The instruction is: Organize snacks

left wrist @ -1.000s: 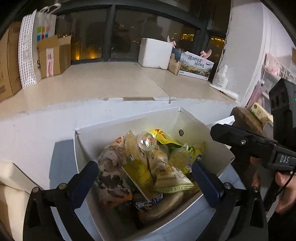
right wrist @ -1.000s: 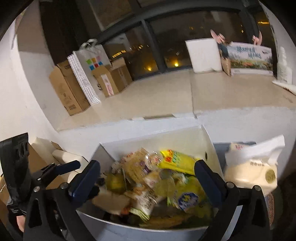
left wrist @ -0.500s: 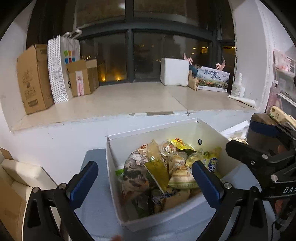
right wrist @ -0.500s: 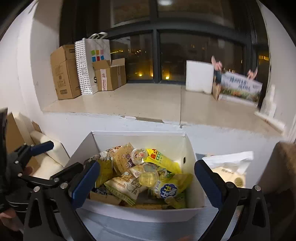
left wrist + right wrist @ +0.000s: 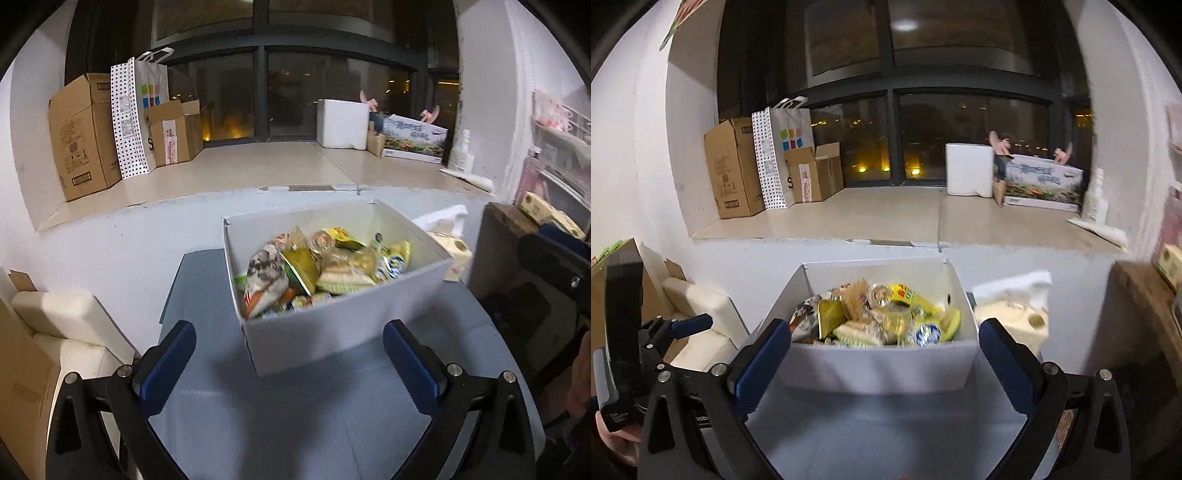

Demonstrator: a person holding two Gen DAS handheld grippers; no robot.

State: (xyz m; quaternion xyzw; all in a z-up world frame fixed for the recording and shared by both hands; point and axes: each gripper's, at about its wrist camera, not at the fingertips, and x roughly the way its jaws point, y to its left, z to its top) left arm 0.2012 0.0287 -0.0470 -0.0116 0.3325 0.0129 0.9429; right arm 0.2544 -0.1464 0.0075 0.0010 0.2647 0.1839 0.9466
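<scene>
A white cardboard box (image 5: 332, 332) (image 5: 879, 365) stands on a grey-blue tabletop (image 5: 295, 413), filled with several snack packets (image 5: 317, 269) (image 5: 879, 317) in yellow, green and patterned wrappers. My left gripper (image 5: 288, 354) hangs open in front of the box's near wall, with nothing between its blue-padded fingers. My right gripper (image 5: 882, 354) is also open and empty, level with the box's front wall. In the left wrist view the right gripper's body (image 5: 554, 266) shows at the right edge. The left gripper's body (image 5: 646, 350) shows at the left in the right wrist view.
A cream bag with a white top (image 5: 1015, 310) (image 5: 447, 236) sits right of the box. A wide window ledge (image 5: 258, 170) behind holds cardboard boxes (image 5: 81, 133), a dotted paper bag (image 5: 136, 114) and a white foam box (image 5: 341, 123). White foam blocks (image 5: 62, 321) lie lower left.
Both grippers have pulled back and up from the box, which now looks smaller and farther ahead. The snacks inside have stayed put, and both grippers remain open.
</scene>
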